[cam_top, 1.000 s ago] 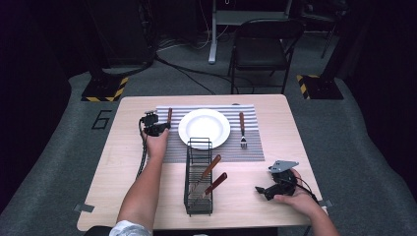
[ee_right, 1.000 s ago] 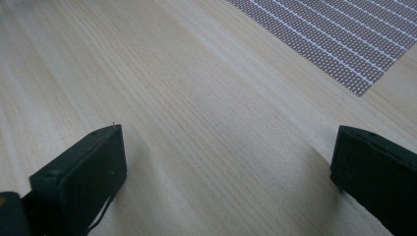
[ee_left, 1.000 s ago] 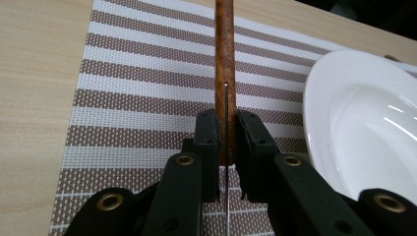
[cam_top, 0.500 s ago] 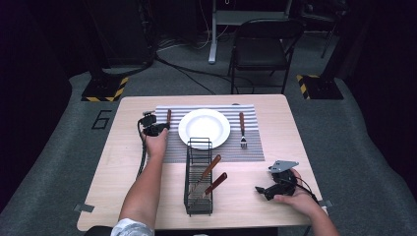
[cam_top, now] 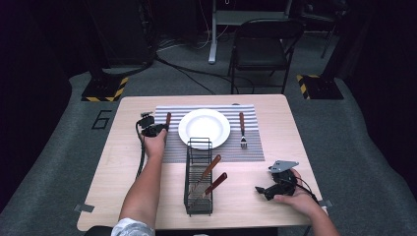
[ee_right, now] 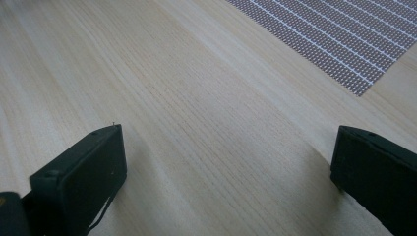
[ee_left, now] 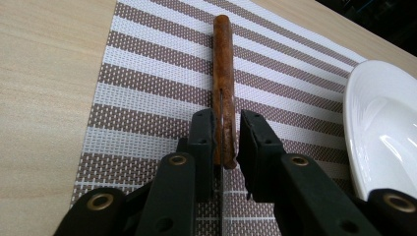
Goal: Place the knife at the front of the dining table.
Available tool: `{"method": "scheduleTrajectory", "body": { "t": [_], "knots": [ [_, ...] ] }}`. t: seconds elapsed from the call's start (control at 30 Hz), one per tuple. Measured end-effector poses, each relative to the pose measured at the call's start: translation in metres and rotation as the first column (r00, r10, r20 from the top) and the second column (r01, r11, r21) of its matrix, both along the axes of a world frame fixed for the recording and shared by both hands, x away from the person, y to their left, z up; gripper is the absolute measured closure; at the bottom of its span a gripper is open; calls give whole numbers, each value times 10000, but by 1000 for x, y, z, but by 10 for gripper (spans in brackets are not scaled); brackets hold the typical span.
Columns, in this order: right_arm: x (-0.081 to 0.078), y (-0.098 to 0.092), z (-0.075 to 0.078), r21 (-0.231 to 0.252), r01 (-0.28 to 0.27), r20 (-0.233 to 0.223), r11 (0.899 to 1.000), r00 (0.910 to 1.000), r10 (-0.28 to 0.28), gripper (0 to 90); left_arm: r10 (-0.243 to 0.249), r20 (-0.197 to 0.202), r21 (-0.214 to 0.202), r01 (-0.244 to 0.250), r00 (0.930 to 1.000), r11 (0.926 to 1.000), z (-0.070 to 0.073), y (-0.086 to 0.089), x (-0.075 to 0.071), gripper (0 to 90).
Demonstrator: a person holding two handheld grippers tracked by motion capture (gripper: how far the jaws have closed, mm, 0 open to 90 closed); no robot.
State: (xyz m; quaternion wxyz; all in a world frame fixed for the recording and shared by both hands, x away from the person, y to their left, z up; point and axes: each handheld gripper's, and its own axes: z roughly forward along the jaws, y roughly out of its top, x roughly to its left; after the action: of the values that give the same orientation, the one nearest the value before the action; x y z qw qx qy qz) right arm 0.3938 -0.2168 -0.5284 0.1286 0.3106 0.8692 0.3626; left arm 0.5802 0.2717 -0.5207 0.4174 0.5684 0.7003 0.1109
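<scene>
Left tool (ee_left: 223,140) jaws just eased apart around knife (ee_left: 222,78), pads barely clear | knife laid on placemat (ee_left: 147,93), 9 o'clock of plate (cam_top: 204,128) | stiff, light, smooth handle; mid-handle hold advised | right tool (ee_right: 226,162) wide, empty

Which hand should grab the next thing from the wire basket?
Right, probably. The right claw sits open and empty beside the wire basket. The left claw has just been opening, with the wooden handle between its jaws.
</scene>
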Motion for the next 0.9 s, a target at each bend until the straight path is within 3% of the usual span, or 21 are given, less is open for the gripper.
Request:
{"method": "scheduleTrajectory", "body": {
  "t": [0.13, 0.2, 0.37, 0.4, 0.63, 0.9],
  "knots": [
    [0, 0, 0, -2, -2, 0, 10000, 10000, 2, 0, -114, -52, 34, 114, 9999, 9999, 1, 3, -1, 730],
    [0, 0, 0, -2, -2, 2, 10000, 10000, 2, 0, 68, 76, 310, -70, 9999, 9995, 1, 3, -2, 692],
    [0, 0, 0, 0, -2, -1, 10000, 10000, 2, 0, 3, -102, 305, 0, 9999, 9995, 2, 7, -3, 680],
    [0, 0, 0, -2, -4, -2, 10000, 10000, 4, 0, 59, -27, 213, -58, 10000, 9998, 3, 6, -4, 675],
    [0, 0, 0, -4, -34, 2, 10000, 10000, 34, 0, -234, 156, 672, 223, 9996, 9975, 8, 10, -12, 660],
    [0, 0, 0, 44, -54, 45, 10000, 10000, 54, 0, -442, 510, 548, 414, 9977, 9976, 17, 12, -19, 650]
  ]
}}
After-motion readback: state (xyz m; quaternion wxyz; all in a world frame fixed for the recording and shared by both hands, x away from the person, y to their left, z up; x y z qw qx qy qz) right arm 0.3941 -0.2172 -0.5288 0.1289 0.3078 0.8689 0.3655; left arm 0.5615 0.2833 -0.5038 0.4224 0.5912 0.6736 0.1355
